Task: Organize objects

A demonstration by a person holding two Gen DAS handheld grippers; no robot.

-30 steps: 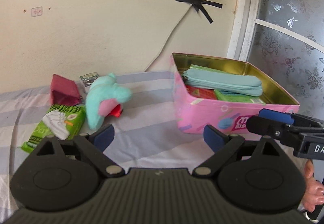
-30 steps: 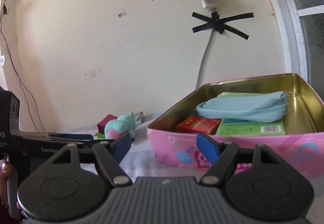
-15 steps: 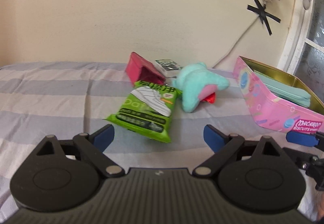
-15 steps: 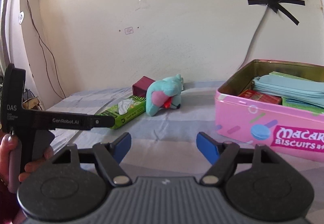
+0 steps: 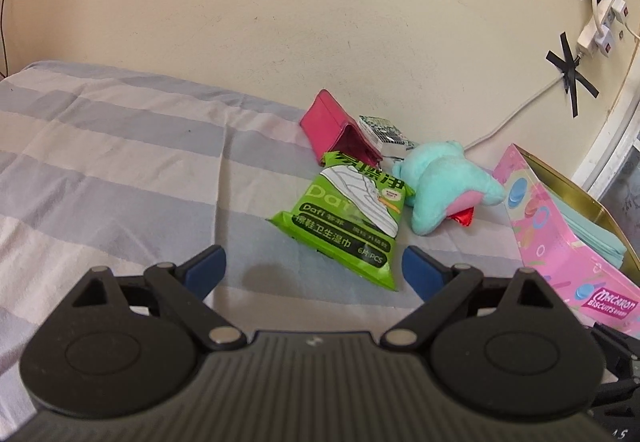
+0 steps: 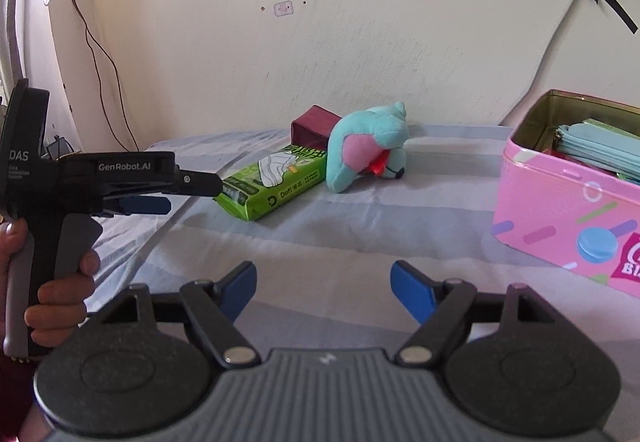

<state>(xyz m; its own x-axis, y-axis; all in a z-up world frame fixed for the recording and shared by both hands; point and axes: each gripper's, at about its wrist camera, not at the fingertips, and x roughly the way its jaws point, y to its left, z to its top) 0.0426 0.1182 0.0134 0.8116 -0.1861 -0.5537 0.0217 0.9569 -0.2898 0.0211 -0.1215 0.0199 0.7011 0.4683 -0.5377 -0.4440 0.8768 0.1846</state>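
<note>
A home bedroom: a bed under a grey-and-white striped sheet (image 5: pixel 120 162) runs along a scuffed cream wall (image 5: pixel 280 22), where a power strip (image 5: pixel 600 26) is taped, beside a frosted patterned window (image 5: pixel 628 178).

On the bed (image 5: pixel 120 170) there is one green packet of wipes (image 5: pixel 346 220), one turquoise plush toy (image 5: pixel 440 184), one dark pink wallet (image 5: pixel 340 134), one small patterned sachet (image 5: pixel 384 128) and one small red item (image 5: pixel 462 217) half hidden under the toy. There is also one pink biscuit tin (image 6: pixel 560 214), and in it I can count one light blue pouch (image 6: pixel 600 140), though the other things inside are too hidden to count. Two tools are in view, the left tool (image 5: pixel 314 268) and the right tool (image 6: pixel 323 284), and one hand (image 6: pixel 60 282) shows.
</note>
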